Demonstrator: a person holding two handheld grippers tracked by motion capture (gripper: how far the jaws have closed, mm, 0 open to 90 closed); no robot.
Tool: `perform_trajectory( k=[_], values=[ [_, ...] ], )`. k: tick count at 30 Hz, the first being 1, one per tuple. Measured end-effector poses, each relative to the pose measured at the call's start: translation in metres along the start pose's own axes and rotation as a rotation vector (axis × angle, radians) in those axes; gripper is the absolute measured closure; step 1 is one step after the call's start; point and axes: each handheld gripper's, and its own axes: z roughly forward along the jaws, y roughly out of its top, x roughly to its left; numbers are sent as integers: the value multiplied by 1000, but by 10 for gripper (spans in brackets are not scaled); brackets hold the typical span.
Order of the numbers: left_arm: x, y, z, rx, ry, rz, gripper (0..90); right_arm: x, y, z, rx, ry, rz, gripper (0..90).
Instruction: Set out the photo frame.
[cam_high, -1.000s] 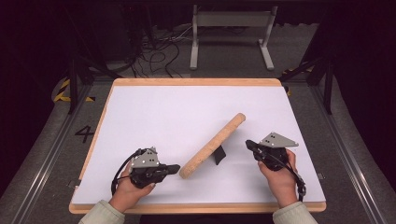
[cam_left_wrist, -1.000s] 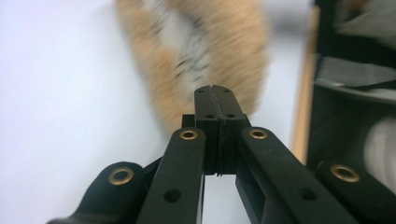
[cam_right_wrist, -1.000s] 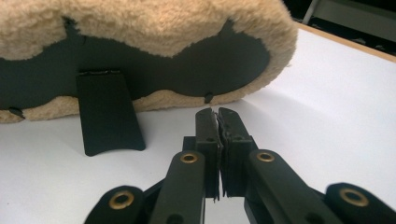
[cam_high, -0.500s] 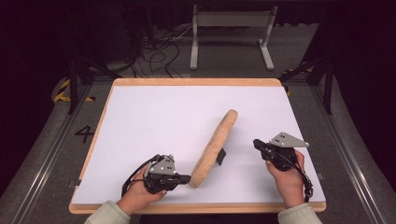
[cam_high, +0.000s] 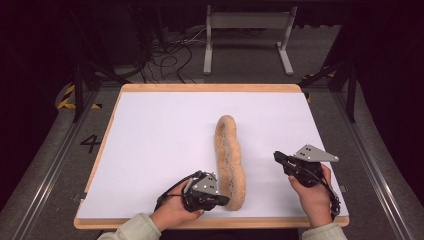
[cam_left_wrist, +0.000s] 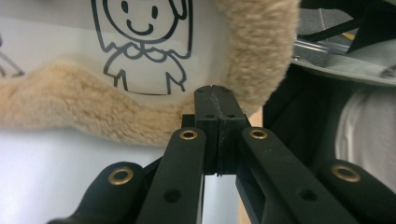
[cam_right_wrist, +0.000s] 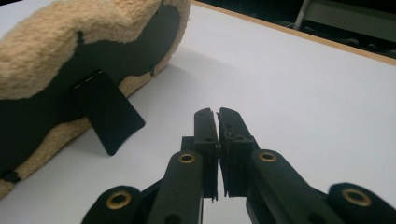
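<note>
A photo frame (cam_high: 230, 160) with a tan plush border stands on its edge on the white table (cam_high: 160, 135), running from near to far. Its front (cam_left_wrist: 93, 116) shows a cartoon figure drawing. Its back (cam_right_wrist: 56, 37) is black, with a fold-out stand (cam_right_wrist: 109, 116) resting on the table. My left gripper (cam_high: 225, 201) is shut with nothing between its jaws. Its tip (cam_left_wrist: 215, 91) is against the plush border at the frame's near end. My right gripper (cam_high: 277, 156) lies to the right of the frame, apart from it. Its jaws (cam_right_wrist: 217, 114) are shut and hold nothing.
The table has a wooden rim (cam_high: 210, 87). Beyond its far edge stand a metal rack (cam_high: 247, 30) and loose cables (cam_high: 165, 55) on the floor. A rail (cam_high: 50, 165) runs along the left side.
My left gripper has moved right along the near edge, and the frame's near end has swung right with it, from a diagonal to nearly straight away. The right gripper has barely shifted.
</note>
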Motion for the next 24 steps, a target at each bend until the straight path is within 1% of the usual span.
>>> perform_trajectory(
  k=[1,2,4,5,8,9,10,11,12,13,14,16,17,18,20,23,24],
  values=[
    [1,4,6,-9,-16,-9,900,2,0,-1,-4,9,-2,865],
    [1,6,9,-11,-22,-12,900,4,0,-3,-6,16,-7,865],
    [1,8,12,-13,-22,-9,900,6,1,-4,-7,24,-12,864],
    [-1,11,15,-11,-15,-8,900,10,1,-7,-13,47,-18,865],
    [-2,12,16,-13,-4,-8,896,19,2,-11,-23,93,-32,873],
    [0,11,13,3,41,-29,871,22,3,-12,-26,111,-37,878],
    [0,11,13,3,41,-29,867,22,3,-12,-26,111,-37,878],
    [3,8,11,-4,56,-53,867,26,4,-14,-31,131,-40,879],
    [6,7,8,-6,62,-63,869,34,7,-19,-43,159,-56,885],
    [11,4,3,-26,75,-105,871,38,8,-22,-52,176,-64,888],
    [14,3,-1,-32,88,-120,872,41,9,-24,-56,187,-71,889],
    [20,-1,-7,-50,97,-150,873,51,12,-28,-66,220,-91,891],
    [23,-3,-11,-57,112,-159,872,54,13,-29,-69,233,-93,892],
    [23,-3,-11,-57,112,-159,872,54,13,-29,-69,233,-93,892],
    [27,-6,-17,-64,128,-178,871,61,15,-30,-86,308,-67,897],
    [33,-11,-24,-72,161,-203,869,67,18,-30,-85,333,-79,900],
    [36,-12,-26,-73,169,-219,867,69,19,-31,-89,344,-77,900]
  ],
)
